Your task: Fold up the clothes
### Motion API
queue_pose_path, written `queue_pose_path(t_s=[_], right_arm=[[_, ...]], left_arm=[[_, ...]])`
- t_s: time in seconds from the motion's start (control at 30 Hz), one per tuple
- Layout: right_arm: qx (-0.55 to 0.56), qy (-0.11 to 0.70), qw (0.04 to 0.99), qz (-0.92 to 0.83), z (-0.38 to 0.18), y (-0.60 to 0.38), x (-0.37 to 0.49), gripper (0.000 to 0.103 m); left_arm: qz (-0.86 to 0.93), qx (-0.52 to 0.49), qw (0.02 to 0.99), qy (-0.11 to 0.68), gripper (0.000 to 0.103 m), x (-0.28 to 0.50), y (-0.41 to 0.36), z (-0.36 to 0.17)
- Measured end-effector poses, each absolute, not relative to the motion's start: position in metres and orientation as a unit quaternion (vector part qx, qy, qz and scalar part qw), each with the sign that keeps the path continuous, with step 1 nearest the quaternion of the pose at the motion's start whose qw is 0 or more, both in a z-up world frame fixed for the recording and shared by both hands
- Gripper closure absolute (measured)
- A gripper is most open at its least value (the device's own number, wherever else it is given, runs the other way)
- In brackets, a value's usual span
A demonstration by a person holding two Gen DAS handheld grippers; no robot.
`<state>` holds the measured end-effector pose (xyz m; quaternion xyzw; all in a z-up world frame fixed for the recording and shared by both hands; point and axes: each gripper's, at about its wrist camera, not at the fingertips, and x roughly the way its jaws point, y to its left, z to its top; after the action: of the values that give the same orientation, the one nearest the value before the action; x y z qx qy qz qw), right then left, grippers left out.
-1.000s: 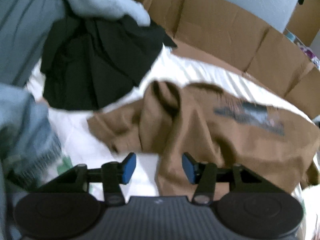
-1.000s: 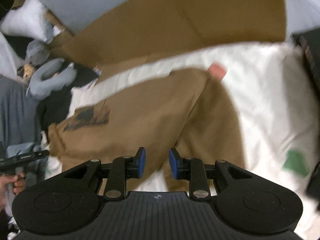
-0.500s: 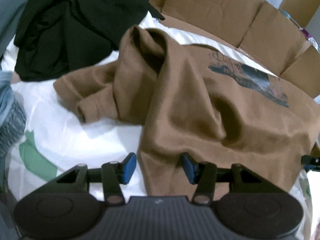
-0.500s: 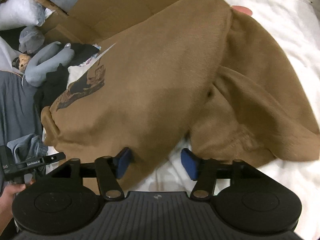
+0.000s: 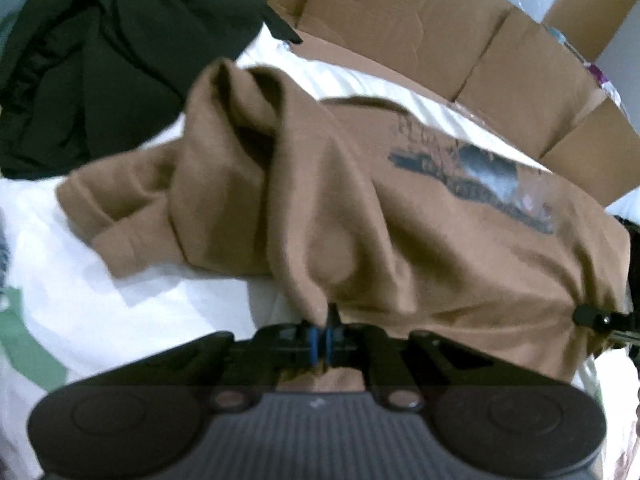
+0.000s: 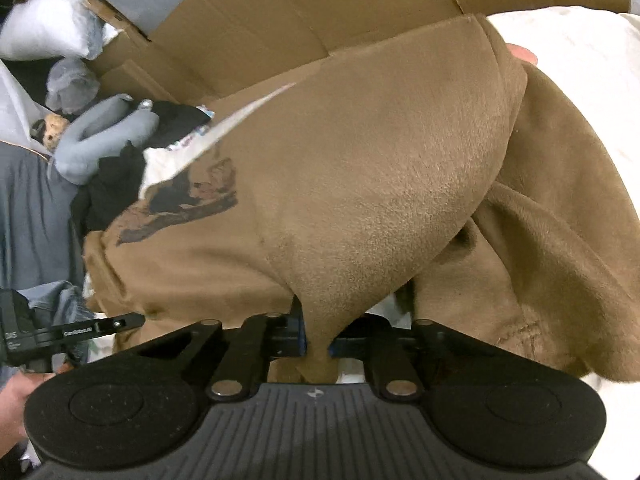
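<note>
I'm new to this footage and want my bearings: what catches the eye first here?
A crumpled brown sweatshirt with a dark chest print fills the middle, lying on white bedding. Both grippers pinch its near edge: the left gripper is shut on it, the right gripper is closing on it. A black garment lies upper left.

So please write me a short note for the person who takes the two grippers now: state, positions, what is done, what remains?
Left gripper: shut on the near hem of the brown printed sweatshirt.
Right gripper: jaws closing, pads pinching the same sweatshirt's hem.
Sweatshirt lies crumpled on the white sheet, print up, one sleeve bunched. Black garment waits behind it.
Done: both hem grips. Left: spread flat, fold everything.
</note>
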<state>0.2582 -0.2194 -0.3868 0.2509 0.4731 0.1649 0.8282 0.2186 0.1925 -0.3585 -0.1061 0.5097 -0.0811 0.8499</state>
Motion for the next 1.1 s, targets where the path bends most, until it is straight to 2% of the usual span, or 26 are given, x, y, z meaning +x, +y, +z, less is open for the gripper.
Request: queue_pose_path(t_s=[0.47, 0.93, 1.1], right_arm=[[0.201, 0.475, 0.828, 0.221, -0.282, -0.227, 0.204, 0.097], [0.131, 0.506, 0.814, 0.252, -0.198, -0.241, 0.145, 0.097], [0.116, 0.52, 0.81, 0.244, -0.181, -0.247, 0.117, 0.097]], left_arm=[[-0.095, -0.119, 0.856, 0.495, 0.1, 0.154, 0.2, -0.248], [-0.119, -0.128, 0.842, 0.51, 0.1, 0.097, 0.188, -0.185], [-0.11, -0.138, 0.836, 0.52, 0.1, 0.077, 0.189, -0.178]])
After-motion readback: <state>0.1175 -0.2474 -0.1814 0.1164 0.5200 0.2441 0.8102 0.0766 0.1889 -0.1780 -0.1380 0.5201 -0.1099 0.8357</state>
